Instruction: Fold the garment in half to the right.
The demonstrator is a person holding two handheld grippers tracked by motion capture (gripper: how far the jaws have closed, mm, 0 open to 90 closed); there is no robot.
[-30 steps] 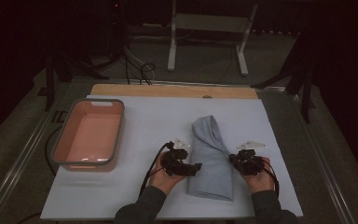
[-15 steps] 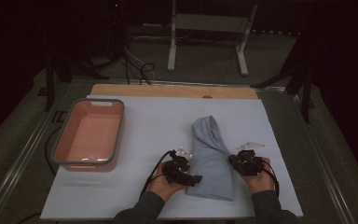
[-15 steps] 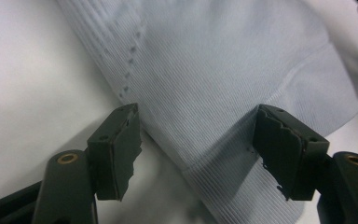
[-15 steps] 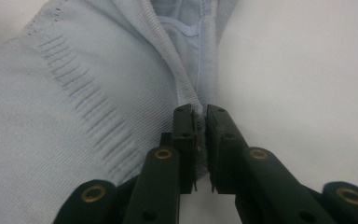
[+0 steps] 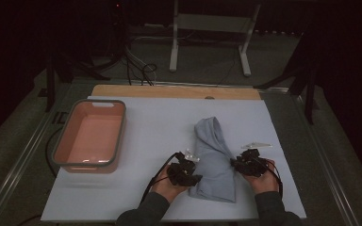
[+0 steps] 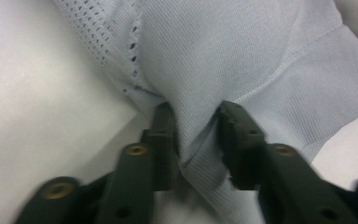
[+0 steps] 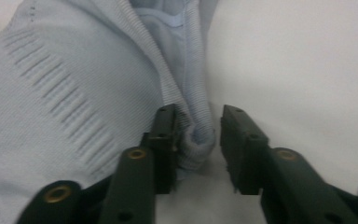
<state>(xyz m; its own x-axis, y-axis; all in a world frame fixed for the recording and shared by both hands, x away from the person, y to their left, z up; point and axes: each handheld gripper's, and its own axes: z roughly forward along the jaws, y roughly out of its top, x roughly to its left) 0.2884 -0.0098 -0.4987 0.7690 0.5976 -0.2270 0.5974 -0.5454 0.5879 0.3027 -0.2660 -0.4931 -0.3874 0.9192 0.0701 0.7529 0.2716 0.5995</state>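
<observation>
**Two hand-held grippers at the near end of one folded cloth**

One white tabletop (image 5: 160,122) carries one pink tub (image 5: 90,136) with a grey rim at its left and one pale blue folded cloth (image 5: 214,160) right of centre, lying lengthwise toward the person. Beyond the tabletop the room is dark, with a metal stand and cables on the floor.

The left hand-held gripper (image 5: 185,173) sits at the cloth's near left edge. Its jaws have just been closing, and in the left gripper view they pinch a ridge of fabric between them.

The right hand-held gripper (image 5: 248,165) sits at the cloth's right edge. Its jaws have just been opening: a rolled hem (image 7: 196,137) lies between them, against one jaw and clear of the other.
</observation>
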